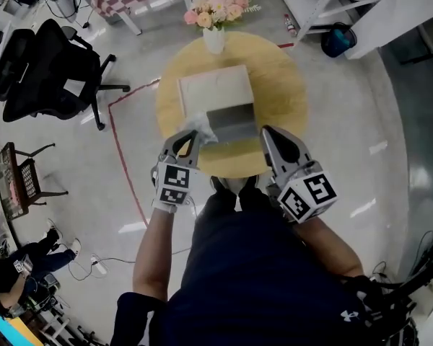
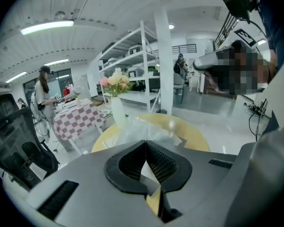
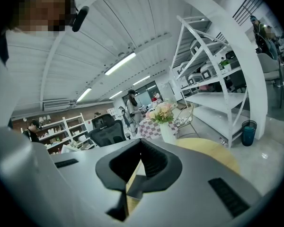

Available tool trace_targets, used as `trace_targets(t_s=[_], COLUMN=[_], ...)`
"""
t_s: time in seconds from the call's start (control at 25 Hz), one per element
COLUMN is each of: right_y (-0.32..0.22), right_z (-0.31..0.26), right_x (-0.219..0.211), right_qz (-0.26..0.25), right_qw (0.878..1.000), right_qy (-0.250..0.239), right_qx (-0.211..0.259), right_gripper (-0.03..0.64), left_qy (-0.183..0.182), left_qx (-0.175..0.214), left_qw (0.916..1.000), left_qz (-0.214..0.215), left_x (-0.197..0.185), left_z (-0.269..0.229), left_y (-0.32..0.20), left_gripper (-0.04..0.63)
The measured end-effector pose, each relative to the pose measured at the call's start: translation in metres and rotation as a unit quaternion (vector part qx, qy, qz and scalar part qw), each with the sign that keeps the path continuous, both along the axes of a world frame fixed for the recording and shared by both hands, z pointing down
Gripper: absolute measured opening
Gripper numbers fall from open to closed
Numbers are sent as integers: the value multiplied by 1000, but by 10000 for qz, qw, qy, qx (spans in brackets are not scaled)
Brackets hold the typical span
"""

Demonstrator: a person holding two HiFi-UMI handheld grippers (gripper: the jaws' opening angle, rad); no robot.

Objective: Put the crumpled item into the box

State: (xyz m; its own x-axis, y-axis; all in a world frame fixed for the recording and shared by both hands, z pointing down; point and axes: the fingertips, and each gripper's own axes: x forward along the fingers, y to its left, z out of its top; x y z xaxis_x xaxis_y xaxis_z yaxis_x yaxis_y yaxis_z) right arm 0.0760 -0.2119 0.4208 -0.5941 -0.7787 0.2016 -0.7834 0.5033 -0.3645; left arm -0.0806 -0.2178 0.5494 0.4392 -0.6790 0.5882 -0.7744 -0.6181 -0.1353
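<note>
The main risk is that the crumpled clear plastic wrap [image 1: 200,126] is slipping out before it is inside the pale rectangular cardboard box [image 1: 216,92]. The left gripper [image 1: 193,135] is closed tight, apparently pinching only a thin edge of the film, so a quick tilt could be shaking it loose onto the round yellow wooden desk [image 1: 281,85]. Being so light and springy, it may also be puffing back up and sitting on the rim, or clinging to the pads on release. The right gripper [image 1: 268,132] is hanging with its jaws together on nothing at the box's 5 o'clock corner; a nudge from it could be pushing the box toward the white vase of pink flowers [image 1: 215,38] at the desk's 12 o'clock edge

The wrap is showing as a glossy, see-through, wrinkled bundle, fanning out from the left gripper's tips, at the box's 7 o'clock corner
</note>
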Motion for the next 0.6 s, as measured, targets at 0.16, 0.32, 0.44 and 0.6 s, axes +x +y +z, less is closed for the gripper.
trace_targets(t_s=[0.16,0.32,0.44,0.6], right_y=[-2,-3,-5,-10], right_z=[5,13,17,21], right_x=[2,2,1,-3], right_qz=[108,193,237,238], right_qw=[9999,9996,9992,9990], right_qy=[40,88,99,109], right_qx=[-90,-207,-291,-350], right_gripper=[5,5,5,5], left_qy=[-40,-68,-139,-255], left_qx=[-251,-558,-743,-902], left_qw=[9996,9982,9966,9940], left_qz=[136,228,329,557], left_x=[2,1,2,7], left_z=[22,48,60,75], left_y=[-6,-10,-13,-17], left_gripper=[17,17,17,17])
